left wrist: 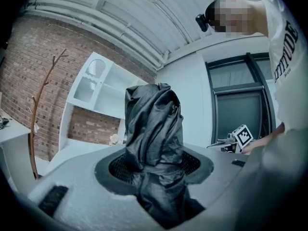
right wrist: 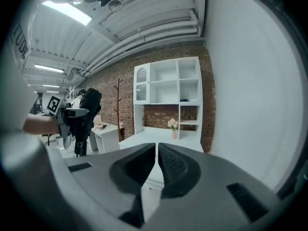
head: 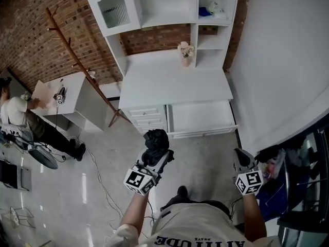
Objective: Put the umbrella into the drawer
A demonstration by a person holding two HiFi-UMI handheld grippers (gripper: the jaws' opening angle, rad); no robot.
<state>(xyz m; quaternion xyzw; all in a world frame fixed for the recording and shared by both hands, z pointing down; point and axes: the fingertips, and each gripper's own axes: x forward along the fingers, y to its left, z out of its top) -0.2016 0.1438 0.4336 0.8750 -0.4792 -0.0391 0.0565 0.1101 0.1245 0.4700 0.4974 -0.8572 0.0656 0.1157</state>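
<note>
A folded black umbrella [head: 156, 140] stands between the jaws of my left gripper [head: 157, 156], which is shut on it over the floor in front of the white desk [head: 175, 84]. In the left gripper view the crumpled black umbrella [left wrist: 154, 129] fills the gap between the pads of the left gripper [left wrist: 154, 172]. The desk's wide drawer [head: 201, 131] is pulled open and looks bare inside. My right gripper [head: 243, 161] hangs to the right of the left one, near the wall. In its own view the right gripper [right wrist: 157, 154] has its jaws together with nothing between them.
A hutch with shelves [head: 169, 4] sits on the desk, with a flower vase [head: 185, 54] on the desktop. Small shut drawers [head: 148, 116] lie left of the open one. A wooden coat rack [head: 77, 60], a side table [head: 77, 94] and a seated person [head: 20, 117] are at the left. A white wall [head: 282, 60] runs along the right.
</note>
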